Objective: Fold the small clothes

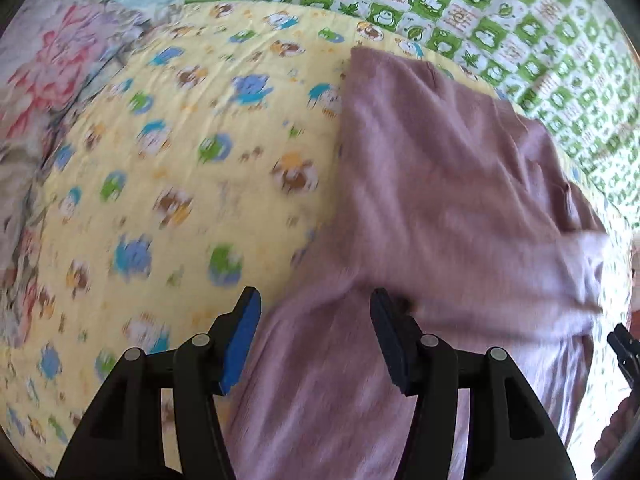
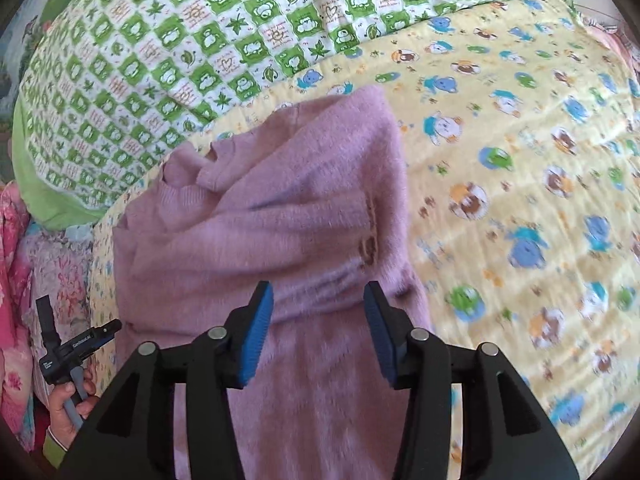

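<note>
lying on the yellow quilt (image 2: 520, 152), the pink sweater (image 2: 280, 208) adjoins a green checked blanket (image 2: 160, 60).

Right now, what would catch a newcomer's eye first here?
A fuzzy pink sweater lies partly folded in the middle of a yellow animal-print blanket. Behind it lies a green-and-white checked quilt. Both tools, left and right, hang open above the sweater.
</note>
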Available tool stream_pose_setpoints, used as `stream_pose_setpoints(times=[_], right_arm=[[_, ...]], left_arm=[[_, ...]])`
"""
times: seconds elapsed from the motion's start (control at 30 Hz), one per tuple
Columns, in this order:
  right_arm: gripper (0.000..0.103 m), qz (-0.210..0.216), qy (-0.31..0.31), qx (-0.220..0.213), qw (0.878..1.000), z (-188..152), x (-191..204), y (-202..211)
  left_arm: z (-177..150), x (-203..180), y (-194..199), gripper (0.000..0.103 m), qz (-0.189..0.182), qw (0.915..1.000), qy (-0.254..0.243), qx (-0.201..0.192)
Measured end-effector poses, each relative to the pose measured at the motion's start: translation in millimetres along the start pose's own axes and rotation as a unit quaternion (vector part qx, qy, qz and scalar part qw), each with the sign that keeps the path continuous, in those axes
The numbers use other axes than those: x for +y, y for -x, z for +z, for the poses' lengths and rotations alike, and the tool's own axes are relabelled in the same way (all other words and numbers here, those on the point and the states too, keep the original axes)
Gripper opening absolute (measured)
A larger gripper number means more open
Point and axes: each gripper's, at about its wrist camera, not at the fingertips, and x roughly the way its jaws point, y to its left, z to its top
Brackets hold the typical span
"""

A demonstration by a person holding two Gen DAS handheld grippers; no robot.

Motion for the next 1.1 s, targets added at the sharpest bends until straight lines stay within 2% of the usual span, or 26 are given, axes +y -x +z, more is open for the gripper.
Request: stream_pose_setpoints(times=[0.37,0.6,0.87,1.1], right_arm=[[0.052,-0.014,-0.01,0.013,1.0,-76,-14,42],[0.054,-0.018,-0.009,0.019,1.0,-134,-17,73],[0.055,-0.012,-0.011,0.032,0.999,-200,-23,102],[0.056,-0.003,-0.015,0.069,0.998,-249,-30,105]], left_arm=[[-101,49,43,0.063,-0.029,0.999,-0.004,0.034],[-144,64,66,0.068,-0.043,0.9975,-0.032,0.047],[-209,76,87,0.069,-0.045,0.9925,-0.088,0.072],[-246,93,90,0.07,-0.05,0.9907,-0.084,0.095]])
